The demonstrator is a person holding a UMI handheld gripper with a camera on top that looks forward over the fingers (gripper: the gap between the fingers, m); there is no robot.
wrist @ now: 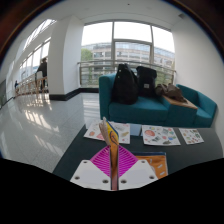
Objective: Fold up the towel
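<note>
My gripper (112, 152) has its two pink pads pressed together. A thin upright edge of orange and yellow cloth, the towel (110, 135), is pinched between them and sticks up past the fingertips. An orange patch (153, 160) lies on the dark table (70, 152) just right of the fingers; I cannot tell whether it belongs to the same towel. The rest of the towel is hidden behind the fingers.
Printed sheets (160, 134) lie on the table beyond the fingers. Behind the table stands a teal sofa (160, 108) with two black backpacks (125, 85) on it. Large windows are at the back. A person (42, 72) stands far off on the left.
</note>
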